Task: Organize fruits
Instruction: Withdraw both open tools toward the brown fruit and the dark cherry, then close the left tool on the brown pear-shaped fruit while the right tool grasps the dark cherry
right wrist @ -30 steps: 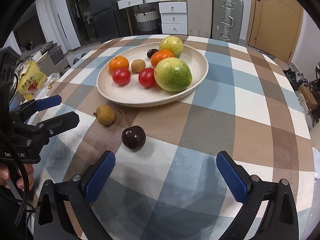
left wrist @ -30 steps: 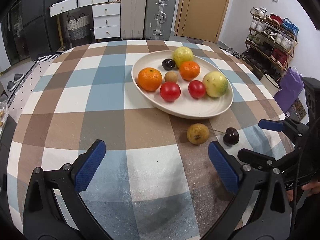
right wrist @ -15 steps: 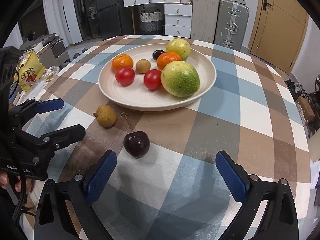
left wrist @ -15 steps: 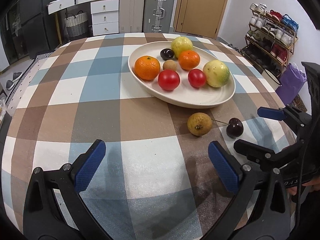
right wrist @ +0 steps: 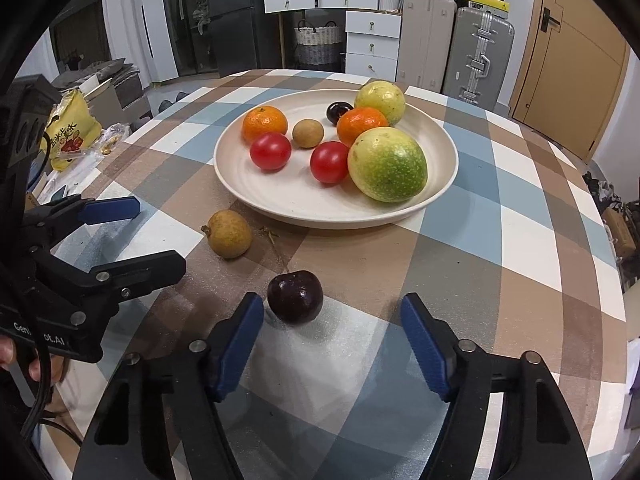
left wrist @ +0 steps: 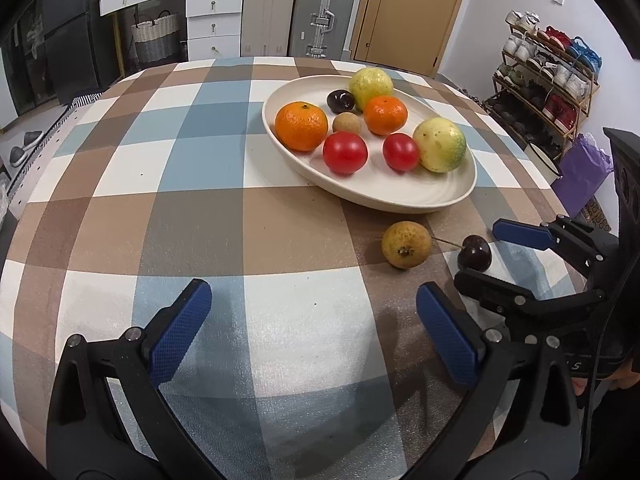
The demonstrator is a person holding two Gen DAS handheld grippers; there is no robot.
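Observation:
A dark cherry (right wrist: 295,297) lies on the checked tablecloth between the fingers of my right gripper (right wrist: 330,312). Its jaws are closing; the cherry sits close to the left pad (right wrist: 240,336), and the right pad stands well clear of it. In the left wrist view the same cherry (left wrist: 474,252) lies between the right gripper's (left wrist: 477,253) fingers. A brownish-yellow longan (right wrist: 229,234) rests just left of the cherry. Beyond them, a cream plate (right wrist: 304,204) holds two oranges, two tomatoes, two green-yellow fruits, a longan and a dark cherry. My left gripper (left wrist: 312,296) hovers open over bare cloth.
A yellow snack bag (right wrist: 68,128) and wrappers lie at the table's left edge. Behind the round table stand white drawers (right wrist: 372,44) and suitcases (right wrist: 478,52). A shoe rack (left wrist: 544,80) and a purple bag (left wrist: 584,168) stand off the right side.
The right gripper's fingers have drawn in from wide open, and the cherry now lies between them. The left gripper has stayed open and almost still.

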